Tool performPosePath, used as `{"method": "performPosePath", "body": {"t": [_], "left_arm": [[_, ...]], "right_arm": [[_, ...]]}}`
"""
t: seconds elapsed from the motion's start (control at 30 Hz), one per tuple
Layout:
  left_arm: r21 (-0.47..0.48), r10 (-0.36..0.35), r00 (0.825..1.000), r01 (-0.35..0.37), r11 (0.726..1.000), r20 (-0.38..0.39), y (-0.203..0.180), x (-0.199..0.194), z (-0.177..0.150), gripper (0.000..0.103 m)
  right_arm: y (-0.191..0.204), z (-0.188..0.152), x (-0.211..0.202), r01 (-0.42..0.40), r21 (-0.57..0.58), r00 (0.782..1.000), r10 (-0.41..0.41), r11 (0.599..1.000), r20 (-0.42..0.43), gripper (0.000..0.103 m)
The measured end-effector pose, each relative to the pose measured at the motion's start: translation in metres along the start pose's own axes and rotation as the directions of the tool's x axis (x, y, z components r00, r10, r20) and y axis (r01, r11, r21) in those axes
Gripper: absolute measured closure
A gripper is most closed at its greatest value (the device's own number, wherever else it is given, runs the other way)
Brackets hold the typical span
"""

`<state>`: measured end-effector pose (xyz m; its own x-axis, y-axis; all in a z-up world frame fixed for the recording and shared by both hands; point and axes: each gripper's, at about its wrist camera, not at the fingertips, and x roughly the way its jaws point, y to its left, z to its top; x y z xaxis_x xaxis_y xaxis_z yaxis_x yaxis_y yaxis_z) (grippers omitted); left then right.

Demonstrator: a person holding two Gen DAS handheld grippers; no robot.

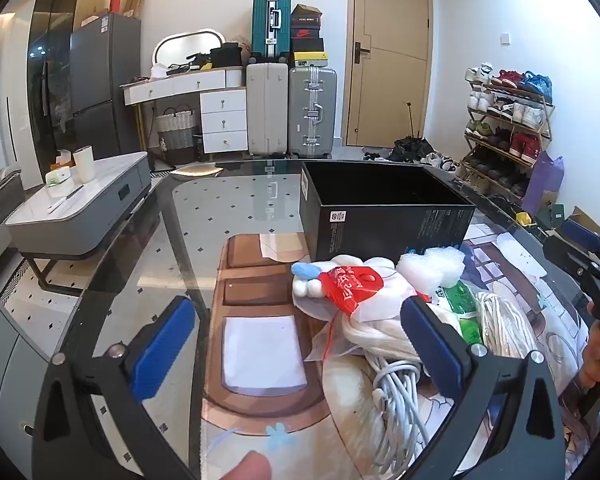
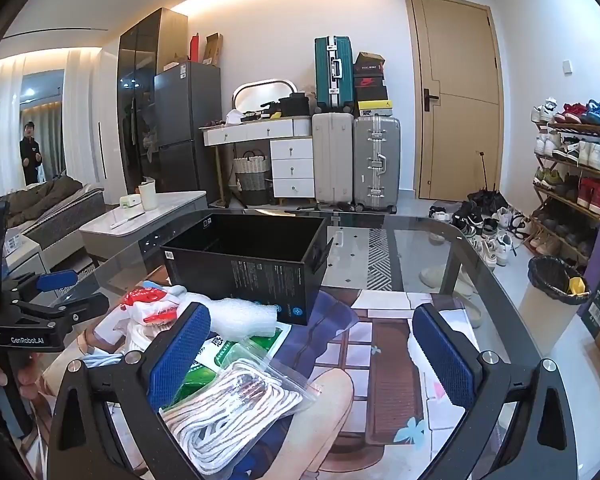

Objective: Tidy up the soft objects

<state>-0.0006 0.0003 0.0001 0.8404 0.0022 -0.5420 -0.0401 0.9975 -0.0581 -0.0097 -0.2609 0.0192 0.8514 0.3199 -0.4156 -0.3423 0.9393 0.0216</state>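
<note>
Left gripper (image 1: 300, 344) hung spread wide and empty over the glass table (image 1: 148, 264); right gripper (image 2: 312, 354) gaped too, above the bagged rope (image 2: 236, 412). The soft pile, including a red-and-white bag (image 1: 352, 284) and bubble wrap (image 1: 432, 266), sat mid-table against the black box (image 2: 244, 264). That slick bag could slide from a shallow pinch. The box looked empty inside.
</note>
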Motion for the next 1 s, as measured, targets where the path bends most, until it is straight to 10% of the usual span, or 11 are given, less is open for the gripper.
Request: {"method": "performPosePath", "body": {"t": [1.0], "left_arm": [[0.008, 0.020, 1.000, -0.020, 1.000, -0.019, 0.000, 0.004, -0.002, 0.000]], "right_arm": [[0.001, 0.000, -0.001, 0.007, -0.014, 1.000, -0.007, 1.000, 0.014, 0.000]]}}
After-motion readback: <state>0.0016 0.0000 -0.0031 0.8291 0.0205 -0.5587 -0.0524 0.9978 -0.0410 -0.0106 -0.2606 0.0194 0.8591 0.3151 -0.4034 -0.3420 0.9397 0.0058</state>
